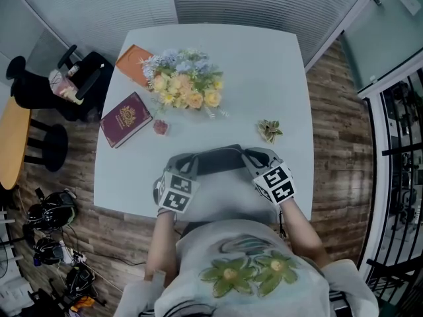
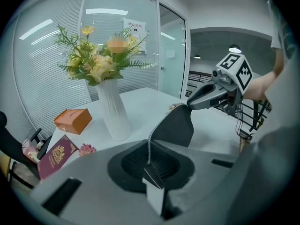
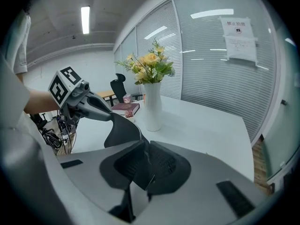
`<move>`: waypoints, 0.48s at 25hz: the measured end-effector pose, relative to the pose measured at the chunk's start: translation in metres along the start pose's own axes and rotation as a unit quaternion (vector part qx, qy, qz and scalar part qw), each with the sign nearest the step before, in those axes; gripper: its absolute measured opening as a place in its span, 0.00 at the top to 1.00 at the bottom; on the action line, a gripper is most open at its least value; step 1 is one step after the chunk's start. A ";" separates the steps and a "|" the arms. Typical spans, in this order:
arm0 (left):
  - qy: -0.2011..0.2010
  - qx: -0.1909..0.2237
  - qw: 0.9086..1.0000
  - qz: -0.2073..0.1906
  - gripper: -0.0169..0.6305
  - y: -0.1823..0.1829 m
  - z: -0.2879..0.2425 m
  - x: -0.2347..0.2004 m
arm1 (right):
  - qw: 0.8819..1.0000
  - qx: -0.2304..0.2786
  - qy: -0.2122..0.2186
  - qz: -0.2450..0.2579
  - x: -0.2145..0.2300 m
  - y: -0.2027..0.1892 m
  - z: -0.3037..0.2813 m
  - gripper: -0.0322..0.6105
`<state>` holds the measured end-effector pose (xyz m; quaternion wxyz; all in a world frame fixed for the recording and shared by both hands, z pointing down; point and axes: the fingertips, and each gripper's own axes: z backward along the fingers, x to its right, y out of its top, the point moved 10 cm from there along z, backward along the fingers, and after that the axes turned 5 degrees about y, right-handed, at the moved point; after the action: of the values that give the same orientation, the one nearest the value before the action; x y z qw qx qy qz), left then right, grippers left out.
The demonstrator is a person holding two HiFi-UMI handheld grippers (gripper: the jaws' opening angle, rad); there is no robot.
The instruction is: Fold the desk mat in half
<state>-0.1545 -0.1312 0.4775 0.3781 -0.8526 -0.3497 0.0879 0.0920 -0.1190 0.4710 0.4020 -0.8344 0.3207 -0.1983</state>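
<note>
Closest to me, left gripper (image 2: 149, 168) and right gripper (image 3: 145, 170) each have fingers clamped on a corner of the dark desk mat (image 1: 215, 158), raised above the near worktop (image 1: 277, 78). I cannot see its rest behind them.

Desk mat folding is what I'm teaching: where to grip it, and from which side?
Grip the desk mat by its near edge, both ends, from the person's side, as the left gripper and right gripper do: thin and limp, it curls up off the table.
</note>
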 end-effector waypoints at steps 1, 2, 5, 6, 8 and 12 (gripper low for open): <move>0.002 0.000 1.000 -0.001 0.95 0.001 -0.001 -0.001 | 1.000 -0.003 -0.003 0.006 0.001 0.001 -0.001 0.87; 0.004 0.001 1.000 -0.002 0.95 0.003 -0.003 -0.002 | 1.000 -0.005 -0.006 0.012 0.002 0.003 -0.003 0.87; 0.009 -0.004 1.000 -0.004 0.95 0.005 -0.008 -0.005 | 1.000 -0.010 -0.012 0.022 0.005 0.007 -0.008 0.87; 0.009 -0.006 1.000 -0.004 0.95 0.005 -0.009 -0.006 | 1.000 -0.010 -0.012 0.022 0.006 0.008 -0.010 0.87; 0.010 -0.012 1.000 -0.006 0.95 0.006 -0.013 -0.008 | 1.000 -0.011 -0.012 0.023 0.008 0.009 -0.013 0.87; 0.009 -0.020 1.000 -0.012 0.95 0.004 -0.021 -0.012 | 0.999 -0.021 -0.017 0.022 0.012 0.010 -0.022 0.87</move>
<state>-0.1519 -0.1535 0.4879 0.3655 -0.8565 -0.3579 0.0686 0.0838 -0.1442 0.4772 0.3945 -0.8384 0.3363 -0.1684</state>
